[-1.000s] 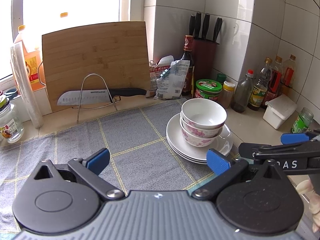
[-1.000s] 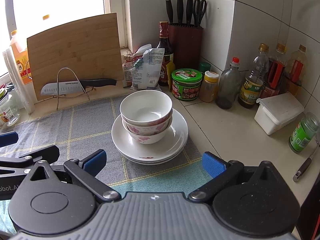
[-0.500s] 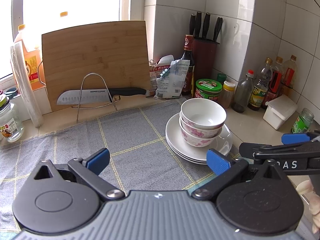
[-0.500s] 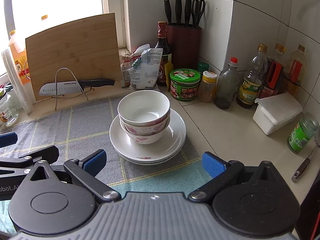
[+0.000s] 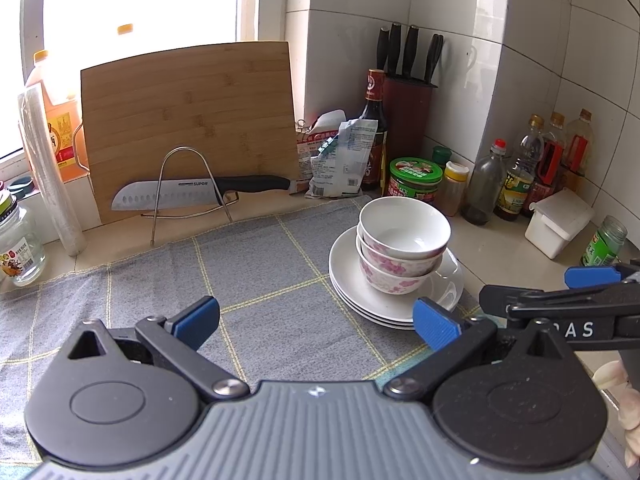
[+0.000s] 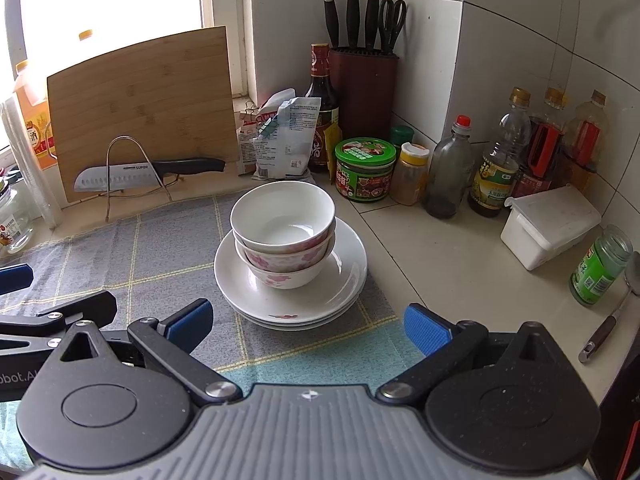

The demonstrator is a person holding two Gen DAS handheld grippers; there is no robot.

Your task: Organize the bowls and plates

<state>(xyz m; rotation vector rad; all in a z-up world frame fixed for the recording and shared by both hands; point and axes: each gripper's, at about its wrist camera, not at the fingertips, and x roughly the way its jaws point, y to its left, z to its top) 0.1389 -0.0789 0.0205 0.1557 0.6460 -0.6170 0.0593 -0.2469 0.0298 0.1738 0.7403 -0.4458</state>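
Observation:
Two nested white bowls with pink flowers [image 5: 404,250] [image 6: 285,240] stand on a stack of white plates [image 5: 352,280] [image 6: 344,284] at the right edge of a grey checked cloth [image 5: 260,280] [image 6: 160,248]. My left gripper [image 5: 316,318] is open and empty, low over the cloth, left of and nearer than the stack. My right gripper [image 6: 306,322] is open and empty, just in front of the stack. Each gripper shows at the edge of the other's view.
A bamboo cutting board [image 5: 188,120], a knife on a wire rack [image 5: 192,196], food packets, a knife block [image 6: 362,88], a green-lidded jar [image 6: 364,170] and sauce bottles line the back wall. A white box [image 6: 550,226], green bottle [image 6: 600,270] and a utensil lie right.
Both views have crept slightly; the bowl and plate stack sits a little lower and closer in the right wrist view. Both grippers stay open and empty.

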